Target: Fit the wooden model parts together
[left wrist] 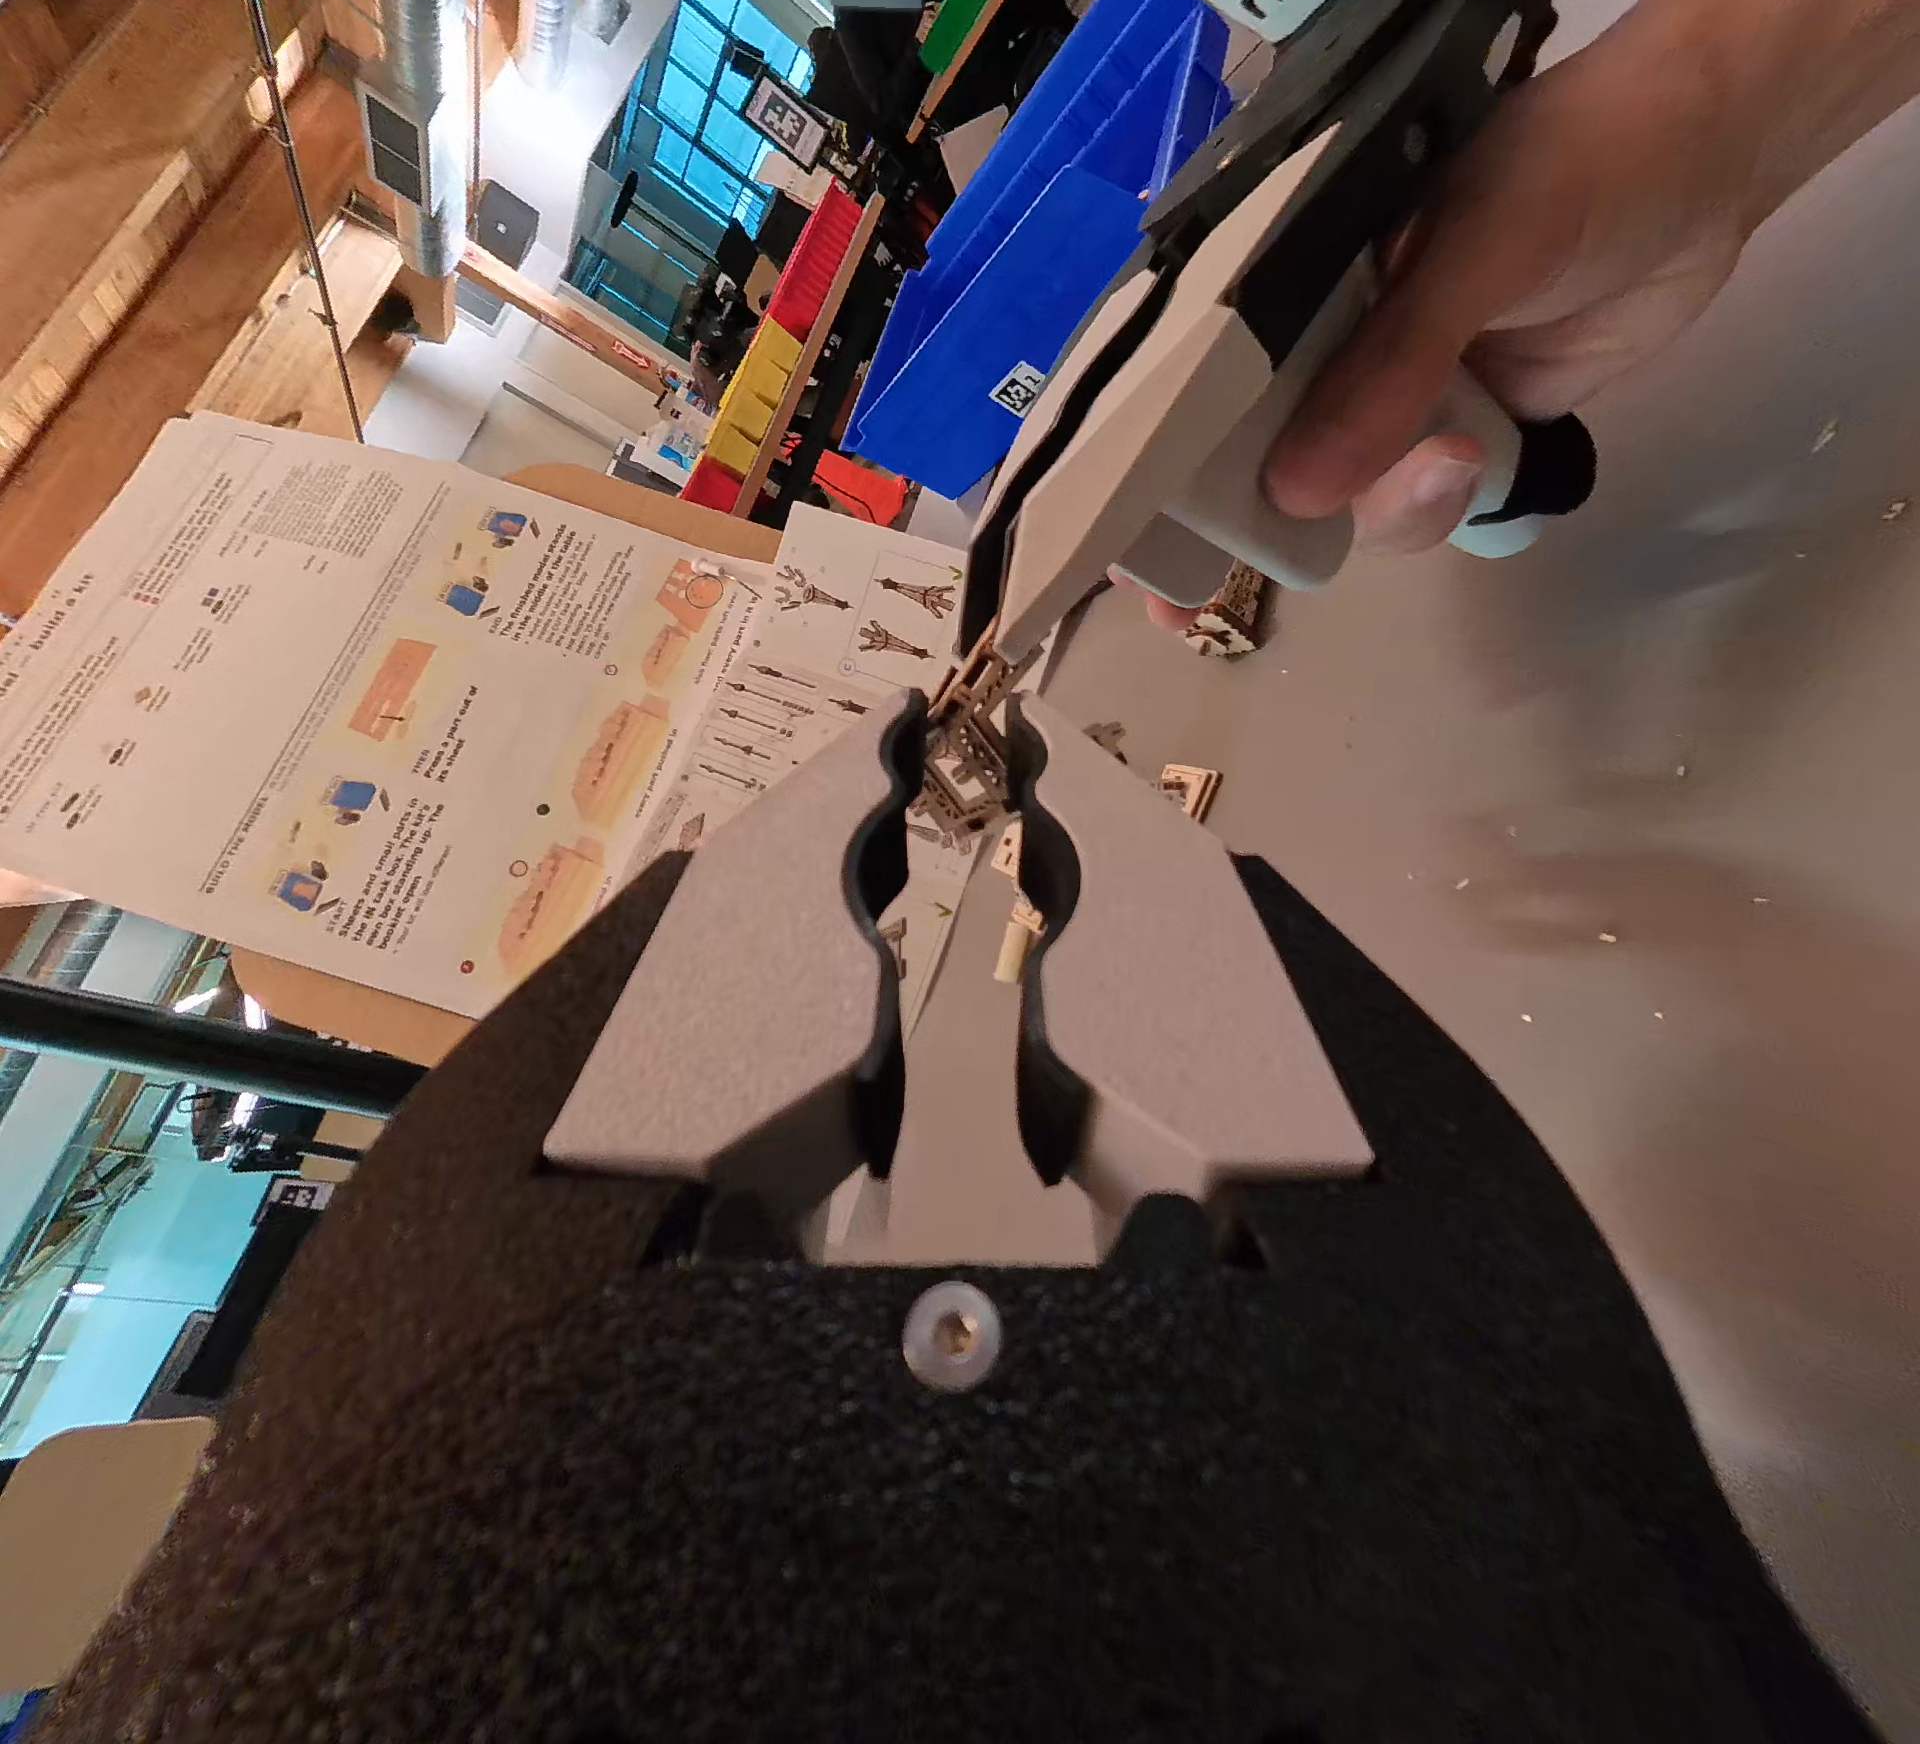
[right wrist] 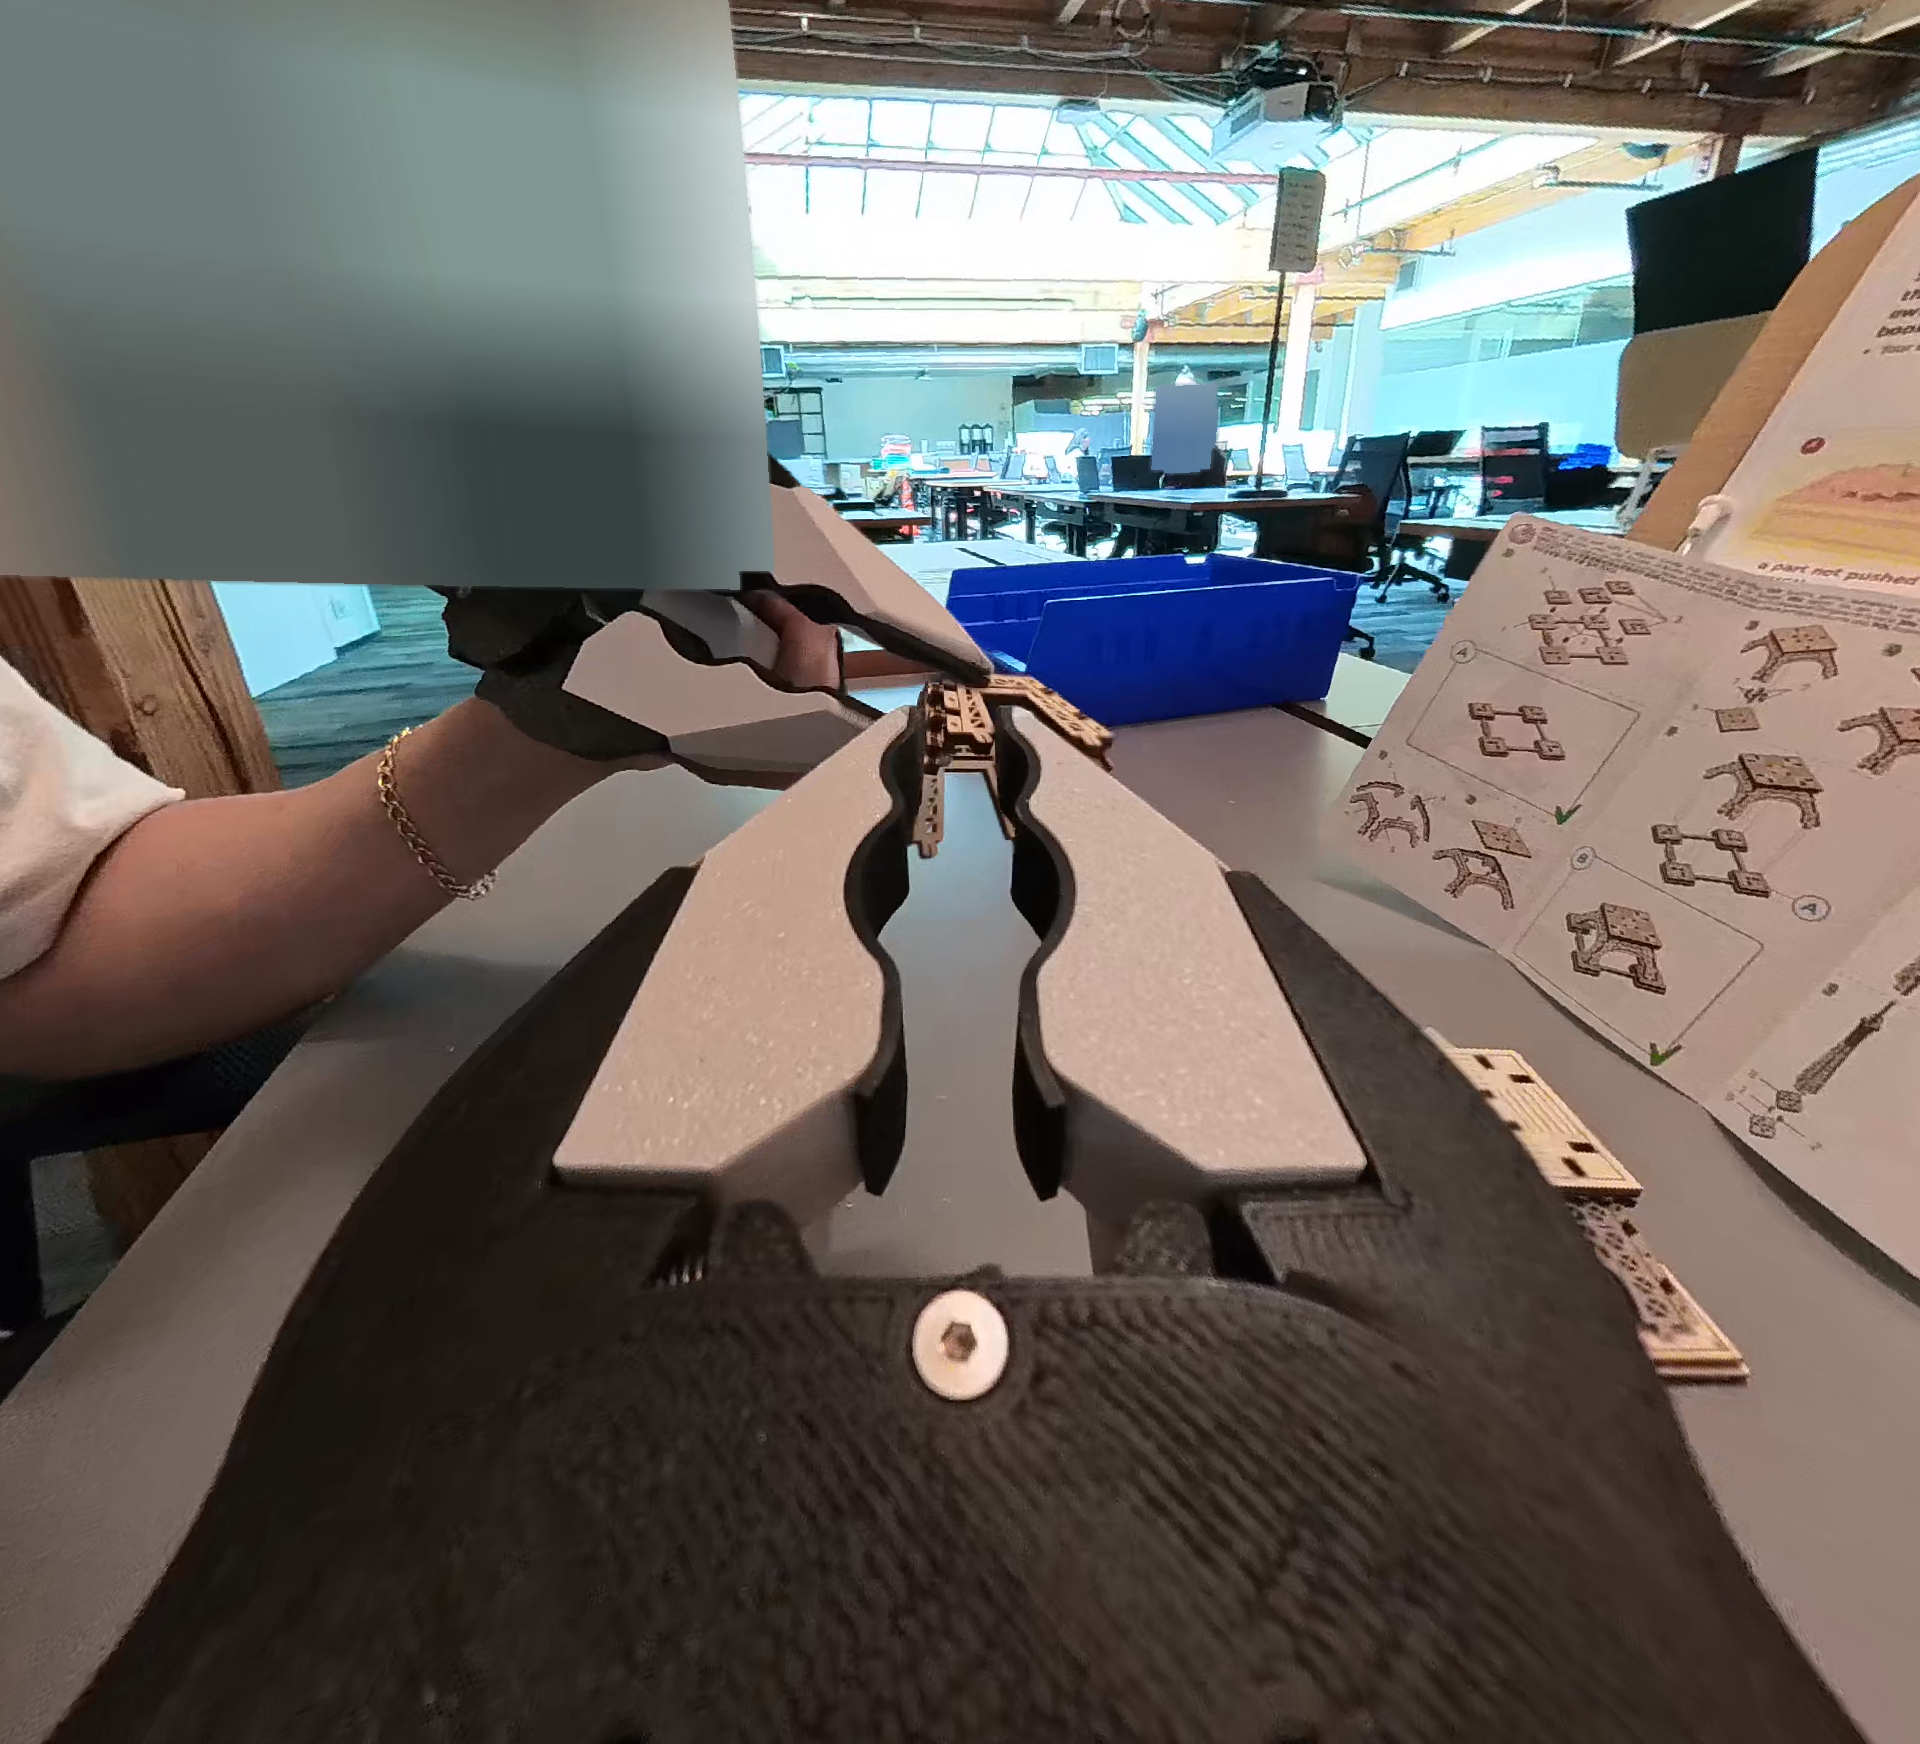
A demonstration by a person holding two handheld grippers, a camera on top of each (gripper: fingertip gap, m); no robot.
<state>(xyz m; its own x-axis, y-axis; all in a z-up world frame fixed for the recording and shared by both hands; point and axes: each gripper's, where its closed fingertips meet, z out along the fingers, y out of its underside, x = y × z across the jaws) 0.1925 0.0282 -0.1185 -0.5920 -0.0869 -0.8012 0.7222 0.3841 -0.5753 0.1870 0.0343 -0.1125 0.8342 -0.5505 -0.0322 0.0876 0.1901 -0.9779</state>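
Observation:
My left gripper (left wrist: 964,723) is shut on a small wooden lattice assembly (left wrist: 961,775) and holds it above the grey table (left wrist: 1558,967). My right gripper (left wrist: 989,650) comes in from the upper right and is shut on a wooden part (left wrist: 971,678) that touches the assembly. In the right wrist view the right gripper (right wrist: 961,726) grips a lattice part (right wrist: 951,749) with thin legs hanging between the fingers. The left gripper (right wrist: 971,671) meets it from the left, and a wooden strip (right wrist: 1055,709) sticks out to the right. The joint itself is hidden by the fingertips.
A blue bin (right wrist: 1143,634) stands behind the work spot. An open instruction booklet (right wrist: 1610,811) lies at the right, and a printed sheet on a cardboard stand (left wrist: 364,707) beside it. Wooden part sheets (right wrist: 1548,1123) and loose pieces (left wrist: 1190,785) lie on the table. My two grippers' fingertips are within a few centimetres of each other.

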